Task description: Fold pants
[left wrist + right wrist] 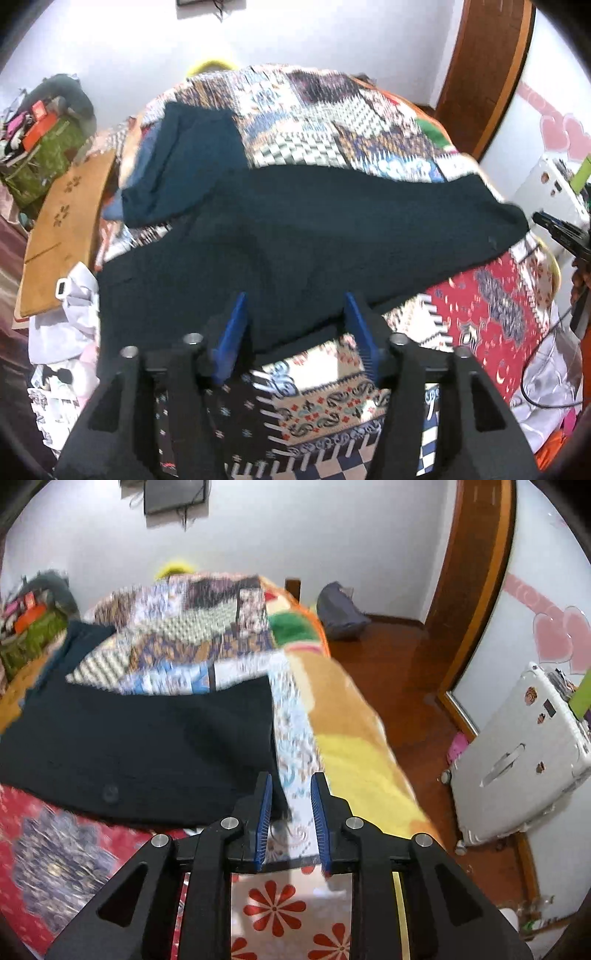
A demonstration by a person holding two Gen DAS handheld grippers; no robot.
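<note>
Pants: I am seeing the dark pants [295, 229] lying flat on the patchwork bed [332, 110], their long axis running across both views, side to side.
Left gripper: I am holding the left gripper [295, 332] with its jaws standing wide and nothing between the pads; it is hovering over the near hem of the pants, the cloth lying just ahead of and below the tips.
Right gripper: I am holding the right gripper [291, 808] with a narrow gap between its jaws and no cloth in it; the pants [147, 746] are lying ahead and to its left, their end edge just beside its left finger.
Nearer hand: I am judging the left nearer the pants' middle, the right nearer their end by the bed's edge.
Turning relation: I am expecting the next fold to go across that long axis, though I am only judging.
Hard to read: Blur is smearing the bedcover; a bluish bundle [166, 166] beyond the pants is staying unclear to me.
</note>
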